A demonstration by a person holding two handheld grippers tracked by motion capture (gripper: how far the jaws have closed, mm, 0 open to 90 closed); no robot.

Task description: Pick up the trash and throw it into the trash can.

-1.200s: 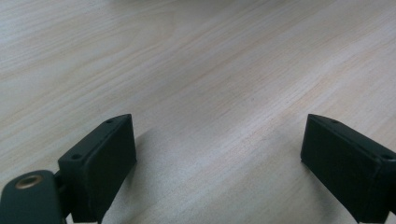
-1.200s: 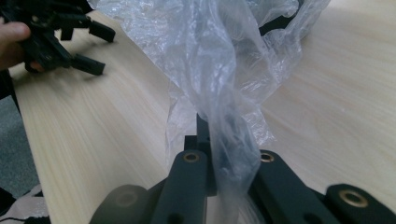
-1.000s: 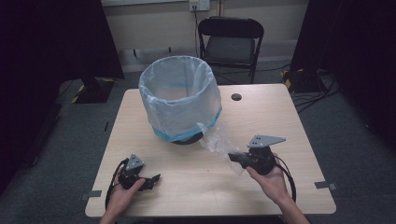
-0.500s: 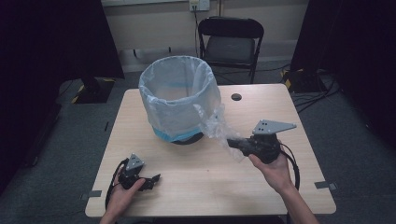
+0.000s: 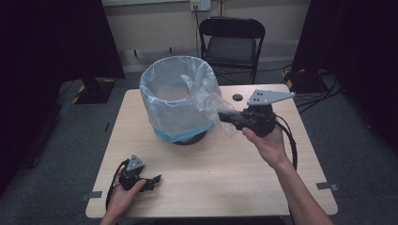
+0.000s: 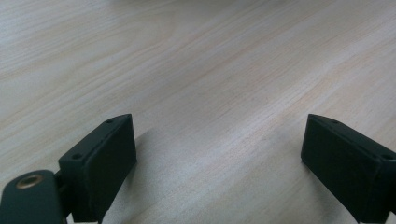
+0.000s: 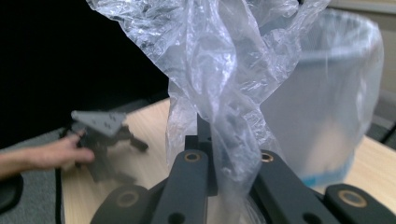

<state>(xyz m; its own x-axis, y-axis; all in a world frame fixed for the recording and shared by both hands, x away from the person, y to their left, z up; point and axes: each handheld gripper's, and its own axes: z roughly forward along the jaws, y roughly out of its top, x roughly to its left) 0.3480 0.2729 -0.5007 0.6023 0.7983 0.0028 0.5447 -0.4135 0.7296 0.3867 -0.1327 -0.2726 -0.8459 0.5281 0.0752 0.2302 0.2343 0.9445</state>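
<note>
Resting on the table [image 5: 225, 178] at 7 o'clock, left gripper [image 5: 152, 180] has jaws wide, nothing between them. Right gripper [image 5: 224, 116], at 3 o'clock and lifted, pinches clear plastic bag [image 5: 206, 101]. Beyond, at 12 o'clock, bag-lined bin [image 5: 176, 101]; chair [image 5: 232, 44] farthest.

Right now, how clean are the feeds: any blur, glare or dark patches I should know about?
High view: sharp and evenly lit on the table, both sides of the room black. Left gripper view: crisp wood grain, soft shadows under the open left claw. Right gripper view: the plastic bag pinched in the right claw glints white, the bin is soft, and the other hand is blurred.
</note>
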